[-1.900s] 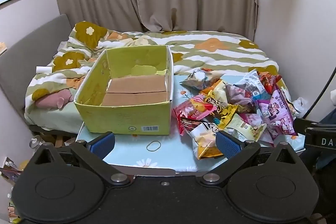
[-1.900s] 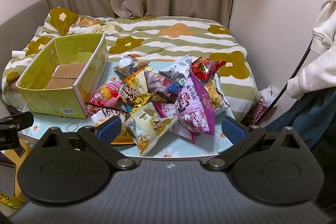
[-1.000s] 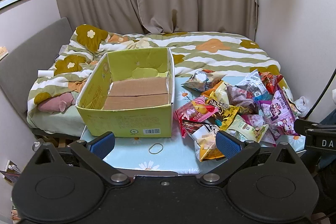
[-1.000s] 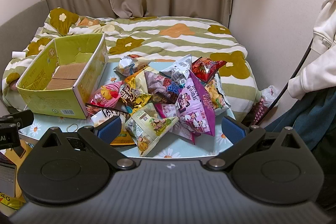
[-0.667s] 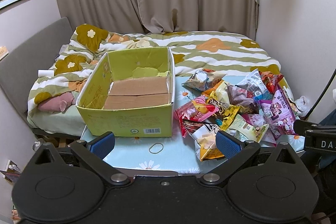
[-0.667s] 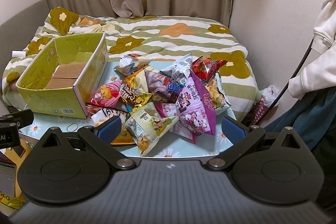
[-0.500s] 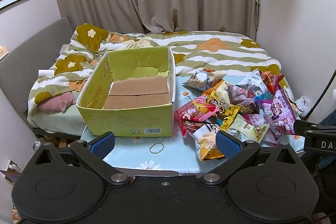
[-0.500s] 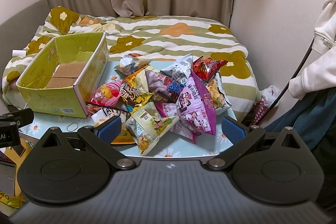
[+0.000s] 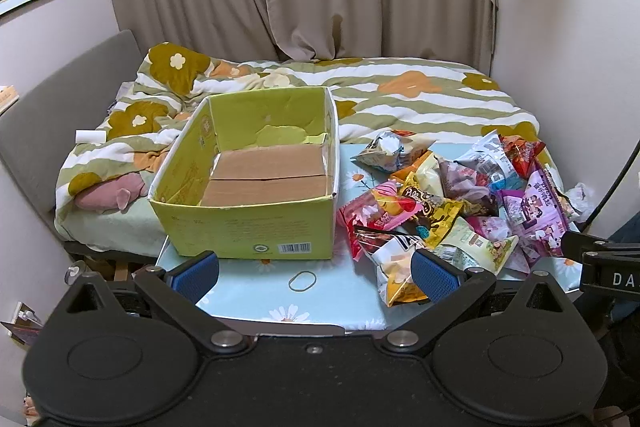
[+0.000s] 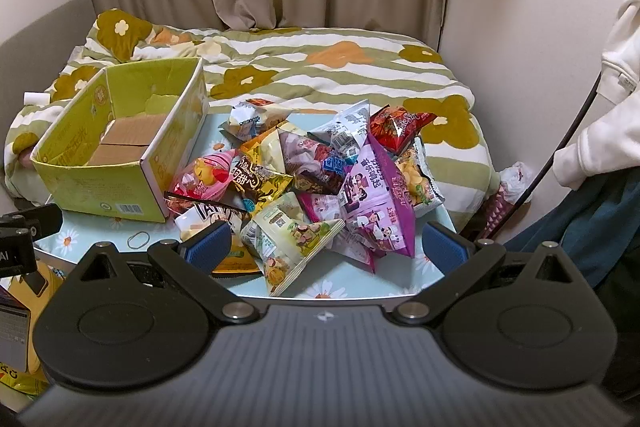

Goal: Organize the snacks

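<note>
Two grippers: left gripper and right gripper both hang back at the near edge of the counter, jaws spread wide and released, nothing between them.
Snack pile: a loose heap of snack bags on the right half of the counter, bags leaning on and overlapping one another; none is in the box.
Box: yellow-green cardboard box on the left half of the counter, open-topped, only its brown bottom flaps showing inside; its right wall stands just beside the pink bag.
Nearest picks: pale green bag and purple bag lie in front of the right gripper.
Stray item: rubber band lies flat on the counter in front of the box.
Progress: sorting looks not yet begun.
Risk, slide: bags are puffy and slick, so a pinch on the inflated middle could squirt a bag out; a seam or corner seems safer.
Risk, avalanche: pulling a lower bag may drag its neighbours off the counter's right or near edge.
Risk, box: it is light and may shift if a gripper bumps its wall.
</note>
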The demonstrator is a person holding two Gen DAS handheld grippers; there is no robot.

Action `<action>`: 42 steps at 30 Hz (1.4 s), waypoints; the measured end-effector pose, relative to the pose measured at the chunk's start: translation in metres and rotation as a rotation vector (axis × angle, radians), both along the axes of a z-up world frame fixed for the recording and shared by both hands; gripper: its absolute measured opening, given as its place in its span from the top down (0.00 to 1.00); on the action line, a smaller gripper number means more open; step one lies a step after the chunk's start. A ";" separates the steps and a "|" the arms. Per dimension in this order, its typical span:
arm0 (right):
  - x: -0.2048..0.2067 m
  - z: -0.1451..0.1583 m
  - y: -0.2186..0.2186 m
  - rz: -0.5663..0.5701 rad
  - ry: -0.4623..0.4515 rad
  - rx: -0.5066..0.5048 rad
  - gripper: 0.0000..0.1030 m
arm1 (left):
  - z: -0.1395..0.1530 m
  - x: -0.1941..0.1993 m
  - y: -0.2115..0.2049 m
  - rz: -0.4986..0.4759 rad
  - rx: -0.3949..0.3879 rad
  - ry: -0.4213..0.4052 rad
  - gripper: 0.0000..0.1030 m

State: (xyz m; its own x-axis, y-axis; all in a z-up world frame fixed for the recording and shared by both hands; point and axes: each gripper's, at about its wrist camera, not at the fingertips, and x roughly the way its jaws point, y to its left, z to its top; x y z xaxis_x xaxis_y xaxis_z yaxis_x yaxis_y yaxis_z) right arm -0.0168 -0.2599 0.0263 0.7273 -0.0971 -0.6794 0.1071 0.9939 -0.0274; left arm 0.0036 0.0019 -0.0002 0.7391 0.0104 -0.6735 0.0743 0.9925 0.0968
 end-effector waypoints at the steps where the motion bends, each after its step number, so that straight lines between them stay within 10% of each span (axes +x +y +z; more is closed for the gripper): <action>1: 0.000 0.000 0.000 0.000 0.000 0.001 0.00 | 0.000 0.000 0.001 0.002 0.000 0.001 0.00; 42: 0.003 0.005 -0.004 -0.006 0.000 -0.005 0.00 | -0.001 0.010 -0.003 -0.016 -0.011 0.026 0.00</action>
